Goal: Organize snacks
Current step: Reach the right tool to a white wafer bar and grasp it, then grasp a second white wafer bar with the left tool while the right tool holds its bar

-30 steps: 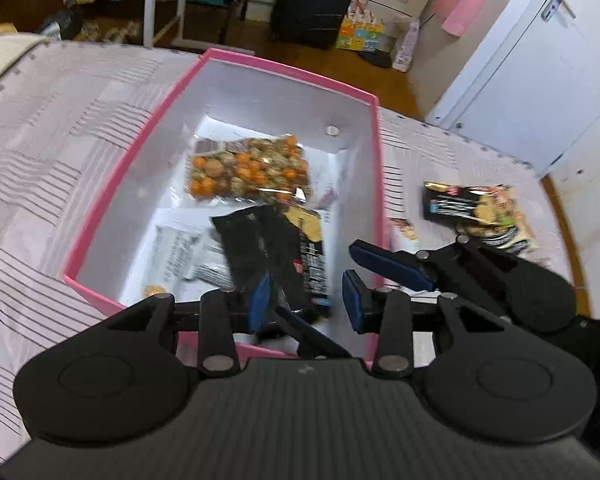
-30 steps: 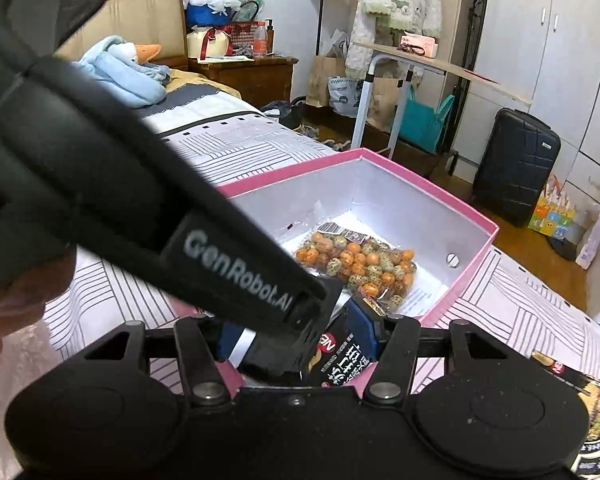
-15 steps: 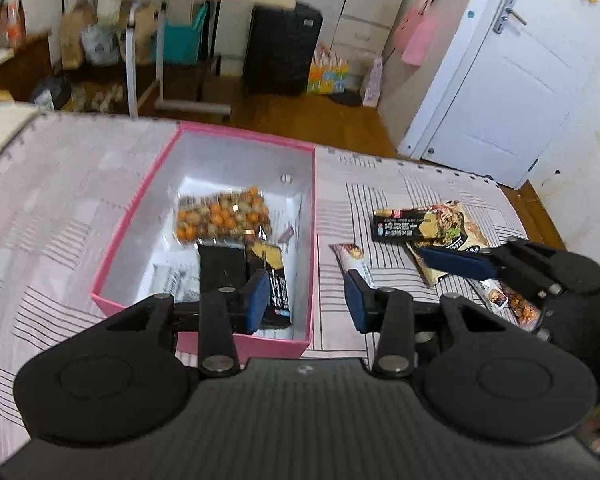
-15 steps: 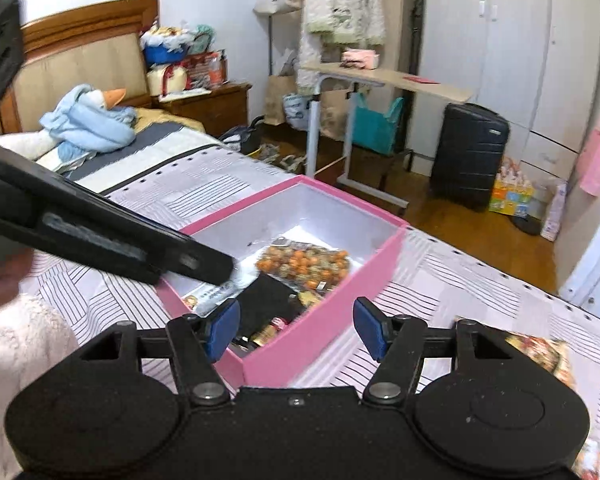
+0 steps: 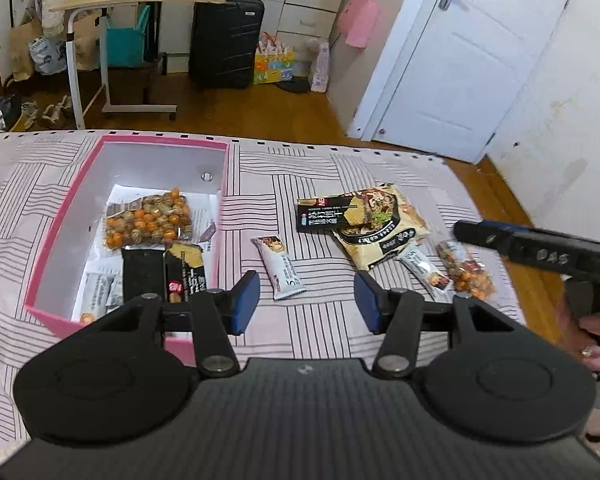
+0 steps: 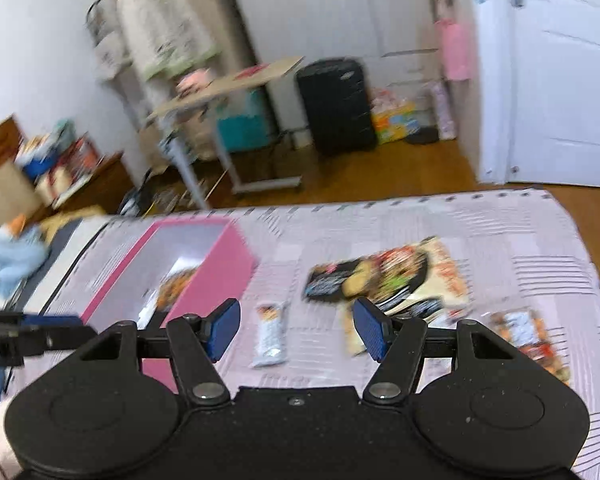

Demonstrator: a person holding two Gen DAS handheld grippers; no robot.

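Snacks (image 5: 362, 224) lying loose on bed (image 5: 324, 168) beside pink box (image 5: 62, 216), others already boxed. Left gripper (image 5: 306, 300) jaws just opening, empty; right gripper (image 6: 296, 330) part open, empty, both facing next packet.

Snacks in the box and beside it on the bed
Box (image 5: 66, 216) left; bar (image 5: 278, 268) just right of it; large packets (image 5: 364, 220) farther right

Bedroom: bed (image 5: 320, 168), suitcase (image 5: 224, 40)
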